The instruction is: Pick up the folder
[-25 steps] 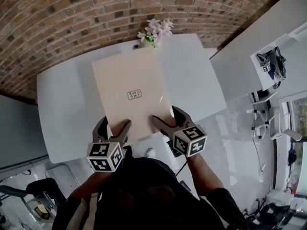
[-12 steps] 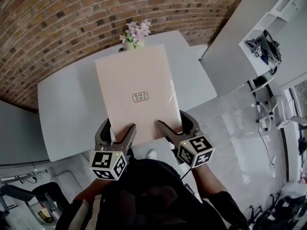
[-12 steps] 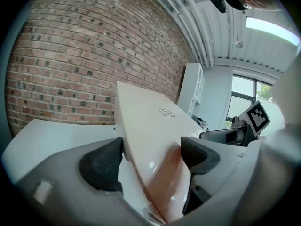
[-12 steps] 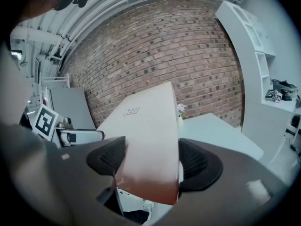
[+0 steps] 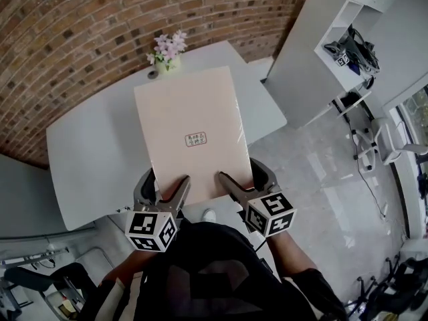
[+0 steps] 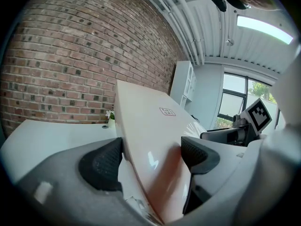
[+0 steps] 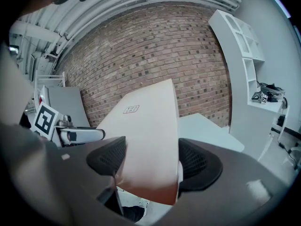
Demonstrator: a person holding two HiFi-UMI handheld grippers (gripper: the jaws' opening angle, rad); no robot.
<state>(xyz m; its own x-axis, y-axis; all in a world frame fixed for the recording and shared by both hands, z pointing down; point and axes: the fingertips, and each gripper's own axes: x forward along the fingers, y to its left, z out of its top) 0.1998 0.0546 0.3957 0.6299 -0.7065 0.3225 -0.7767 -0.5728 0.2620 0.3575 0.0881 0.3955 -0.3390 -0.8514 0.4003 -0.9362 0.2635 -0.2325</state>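
Pale pink folder (image 5: 190, 129) with small printed label, centre of frame, tilted up above white table (image 5: 87, 152), lower edge pinched between jaws of left gripper (image 5: 162, 186) and right gripper (image 5: 241, 178), flower vase (image 5: 167, 51) upper centre.

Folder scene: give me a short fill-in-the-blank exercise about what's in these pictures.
The left claw and the right claw clamp the folder, so the count of claws holding it is ____.
The flowers stand on a table coloured ____.
The wall behind that table is built of ____.
Missing words: two; white; brick.
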